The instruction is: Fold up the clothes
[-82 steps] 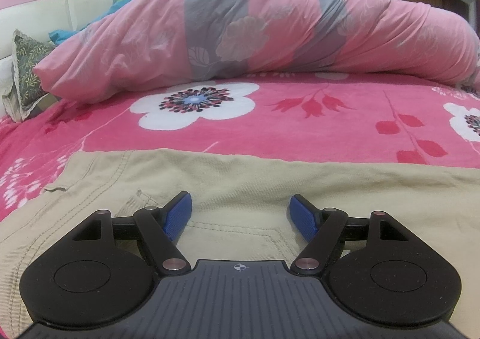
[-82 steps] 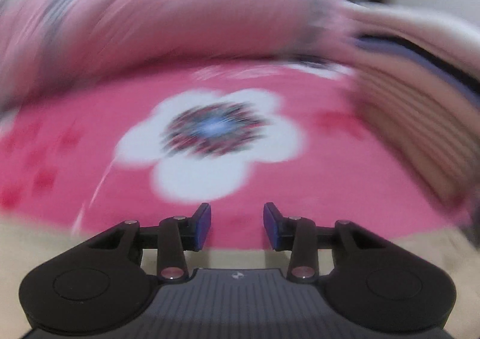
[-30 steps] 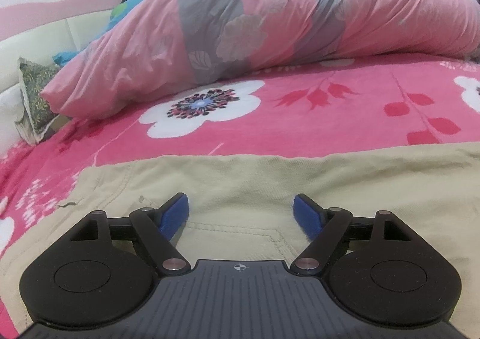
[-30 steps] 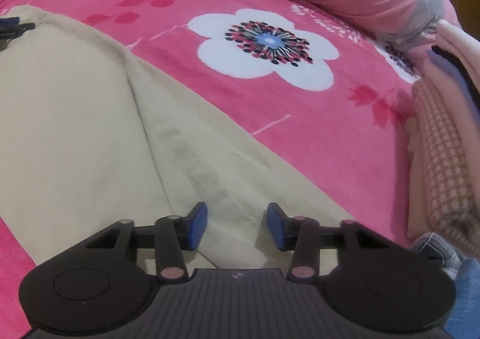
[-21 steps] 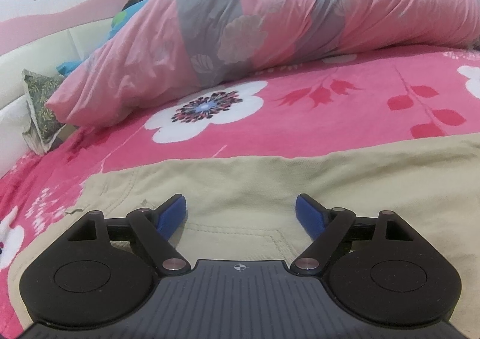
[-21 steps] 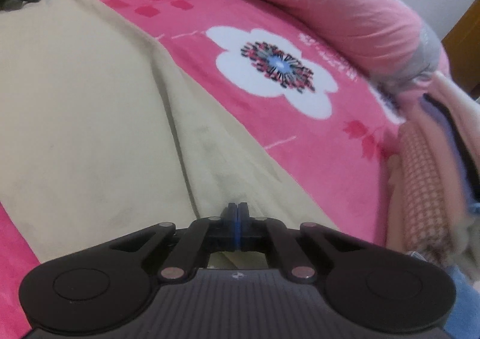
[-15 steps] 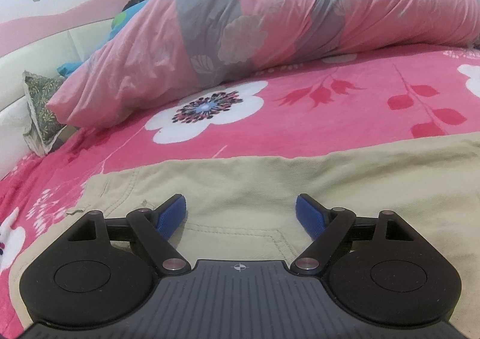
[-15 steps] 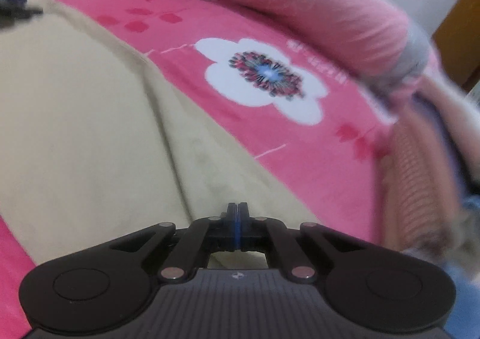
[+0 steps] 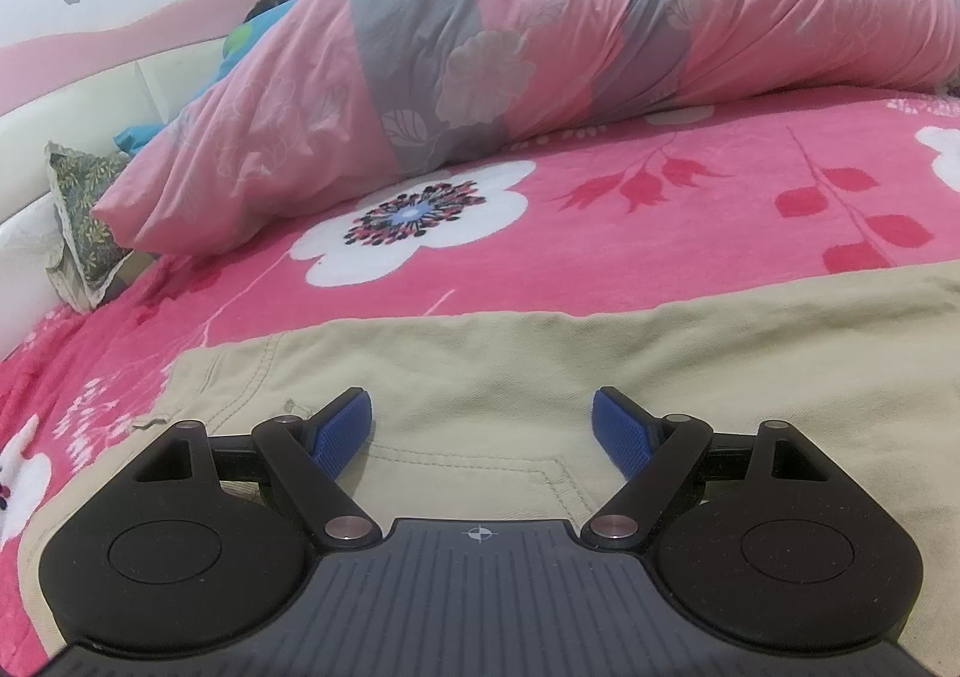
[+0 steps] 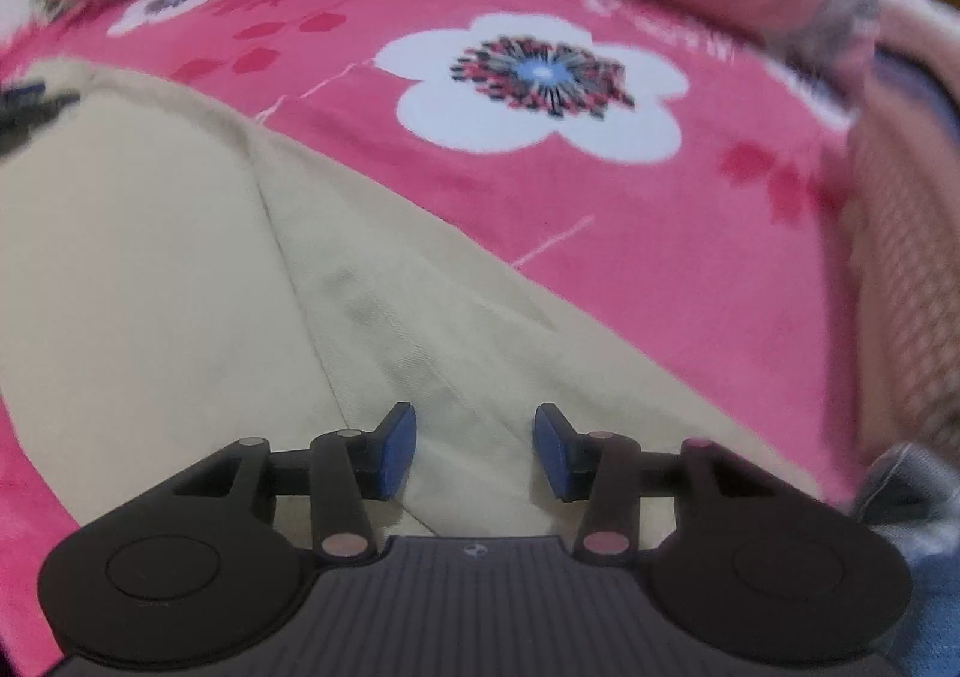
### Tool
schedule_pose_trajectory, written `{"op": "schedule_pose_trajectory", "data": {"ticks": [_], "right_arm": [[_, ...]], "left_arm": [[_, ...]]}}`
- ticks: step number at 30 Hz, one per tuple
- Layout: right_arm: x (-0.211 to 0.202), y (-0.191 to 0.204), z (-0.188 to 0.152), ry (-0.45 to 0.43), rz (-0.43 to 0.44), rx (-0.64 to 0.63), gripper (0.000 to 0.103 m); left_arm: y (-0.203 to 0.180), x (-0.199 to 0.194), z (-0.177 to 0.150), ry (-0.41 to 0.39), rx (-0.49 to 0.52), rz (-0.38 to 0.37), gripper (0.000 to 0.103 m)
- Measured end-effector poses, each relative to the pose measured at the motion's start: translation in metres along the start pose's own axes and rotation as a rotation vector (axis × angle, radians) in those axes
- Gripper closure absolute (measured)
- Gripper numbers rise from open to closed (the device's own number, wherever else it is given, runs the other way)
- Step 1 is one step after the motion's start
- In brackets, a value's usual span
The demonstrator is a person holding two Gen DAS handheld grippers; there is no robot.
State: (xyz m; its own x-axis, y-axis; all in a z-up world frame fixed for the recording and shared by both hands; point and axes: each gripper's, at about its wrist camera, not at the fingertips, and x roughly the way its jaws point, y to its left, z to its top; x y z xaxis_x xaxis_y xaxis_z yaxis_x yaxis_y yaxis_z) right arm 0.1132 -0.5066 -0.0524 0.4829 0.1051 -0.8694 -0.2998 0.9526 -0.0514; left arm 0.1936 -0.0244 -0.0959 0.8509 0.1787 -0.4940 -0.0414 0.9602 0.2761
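Beige trousers [image 9: 540, 365] lie spread flat on a pink flowered bedspread [image 9: 600, 233]. My left gripper [image 9: 482, 418] hovers over the waist end, by a stitched back pocket [image 9: 480, 473], jaws wide open with nothing between them. In the right wrist view the same trousers [image 10: 150, 257] run away to the left, with a leg seam [image 10: 384, 329] leading toward me. My right gripper [image 10: 474, 446] is over the leg end; its jaws are opening, with cloth under them but the pads not pressing on it. The other gripper [image 10: 30, 104] shows small at the far left.
A rolled pink and grey quilt [image 9: 510, 47] lies along the far side of the bed. A green patterned pillow [image 9: 78, 221] leans at the headboard. Folded clothes [image 10: 900, 257] are stacked at the right edge, and blue cloth [image 10: 936, 605] lies below them.
My right gripper closed fully over the trouser leg, shifted sideways, and its jaws have now parted again. The left gripper has stayed over the waist, open as before.
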Motion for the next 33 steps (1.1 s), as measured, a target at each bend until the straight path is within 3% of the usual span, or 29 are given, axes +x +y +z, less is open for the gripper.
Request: {"op": "schedule_pose_trajectory", "data": {"ticks": [1, 4, 6, 17, 25, 29, 30, 31, 33], "right_arm": [[-0.001, 0.001, 0.001, 0.009, 0.006, -0.006, 0.064], [-0.005, 0.019, 0.000, 0.019, -0.059, -0.098, 0.092], [-0.007, 0.030, -0.004, 0.009, -0.099, -0.142, 0.095], [-0.019, 0.044, -0.003, -0.122, -0.322, -0.229, 0.102], [0.026, 0.036, 0.008, -0.114, -0.441, -0.300, 0.103], [0.045, 0.029, 0.003, -0.129, -0.458, -0.254, 0.102], [0.044, 0.026, 0.003, -0.145, -0.468, -0.215, 0.097], [0.042, 0.022, 0.002, -0.157, -0.490, -0.171, 0.097], [0.041, 0.009, 0.000, -0.165, -0.613, -0.080, 0.097]], "left_arm": [[0.000, 0.000, 0.000, 0.000, 0.001, 0.001, 0.020], [-0.001, 0.000, 0.000, 0.000, 0.006, 0.005, 0.020], [-0.002, 0.000, 0.000, -0.001, 0.009, 0.008, 0.020], [-0.002, 0.000, 0.000, -0.003, 0.017, 0.014, 0.020], [-0.002, 0.000, 0.000, -0.004, 0.017, 0.014, 0.020], [-0.002, -0.001, 0.000, -0.004, 0.015, 0.013, 0.020], [-0.002, 0.000, 0.000, -0.004, 0.015, 0.012, 0.020], [-0.001, 0.000, 0.000, -0.004, 0.014, 0.012, 0.020], [-0.001, 0.000, 0.000, -0.004, 0.013, 0.011, 0.020]]}}
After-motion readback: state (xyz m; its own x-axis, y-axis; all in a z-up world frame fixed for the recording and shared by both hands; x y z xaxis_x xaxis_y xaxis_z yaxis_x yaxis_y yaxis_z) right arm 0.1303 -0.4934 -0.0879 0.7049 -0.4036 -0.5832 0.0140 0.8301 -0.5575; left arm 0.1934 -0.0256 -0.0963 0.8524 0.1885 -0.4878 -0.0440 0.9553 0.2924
